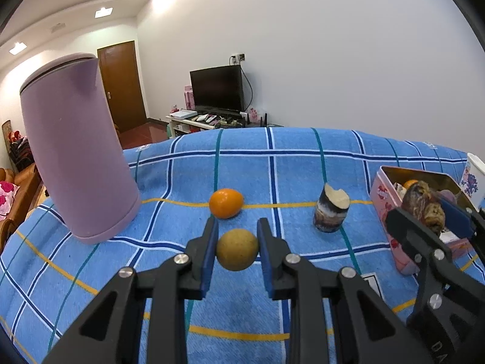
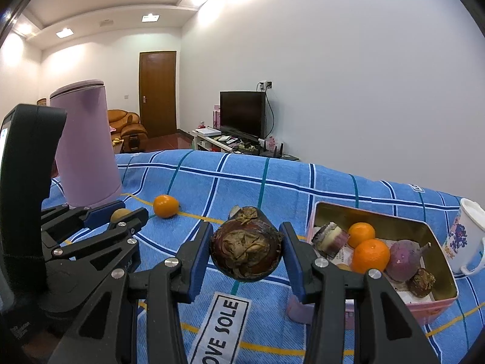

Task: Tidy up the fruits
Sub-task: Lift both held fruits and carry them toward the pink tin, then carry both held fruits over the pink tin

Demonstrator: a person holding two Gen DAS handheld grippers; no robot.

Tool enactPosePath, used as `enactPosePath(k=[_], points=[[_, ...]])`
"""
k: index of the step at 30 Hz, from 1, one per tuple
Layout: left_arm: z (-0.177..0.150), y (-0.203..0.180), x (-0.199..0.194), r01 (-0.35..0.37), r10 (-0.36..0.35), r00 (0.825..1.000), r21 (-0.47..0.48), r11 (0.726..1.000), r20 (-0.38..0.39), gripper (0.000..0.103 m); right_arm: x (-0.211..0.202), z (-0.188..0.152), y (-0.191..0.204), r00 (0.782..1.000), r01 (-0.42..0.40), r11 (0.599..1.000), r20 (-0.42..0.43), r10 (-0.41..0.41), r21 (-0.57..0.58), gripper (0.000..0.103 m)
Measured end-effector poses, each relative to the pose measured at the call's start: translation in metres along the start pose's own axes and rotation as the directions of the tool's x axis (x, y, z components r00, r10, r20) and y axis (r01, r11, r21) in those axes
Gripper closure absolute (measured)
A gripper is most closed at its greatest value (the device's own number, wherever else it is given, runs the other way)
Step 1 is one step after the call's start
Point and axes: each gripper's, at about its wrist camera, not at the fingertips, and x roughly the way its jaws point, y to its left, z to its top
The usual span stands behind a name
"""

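Left gripper (image 1: 237,250) clamps round fruit (image 1: 237,249), right gripper (image 2: 246,250) clamps taro (image 2: 246,242).

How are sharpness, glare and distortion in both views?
Left wrist: sharp; the far edge of the blue cloth bows, dark corners, ceiling lights blown out. Right wrist: sharp too, same bowing, ceiling lights glaring, soft shine on the oranges.

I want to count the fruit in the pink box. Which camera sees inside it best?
The right wrist view: it looks down into the open pink box, showing two oranges, purple pieces and a brown fruit. The left wrist view catches the box side-on at the edge, with the right tongs hiding most of the inside.
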Motion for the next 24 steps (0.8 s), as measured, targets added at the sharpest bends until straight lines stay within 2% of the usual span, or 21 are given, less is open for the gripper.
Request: enactPosePath(k=[24], points=[[-0.007, -0.028, -0.015, 0.025, -0.025, 1.0, 0.031, 0.999, -0.001, 0.075, -0.019, -0.011, -0.032, 0.998, 0.067, 0.998, -0.005, -0.067, -0.002, 0.056]])
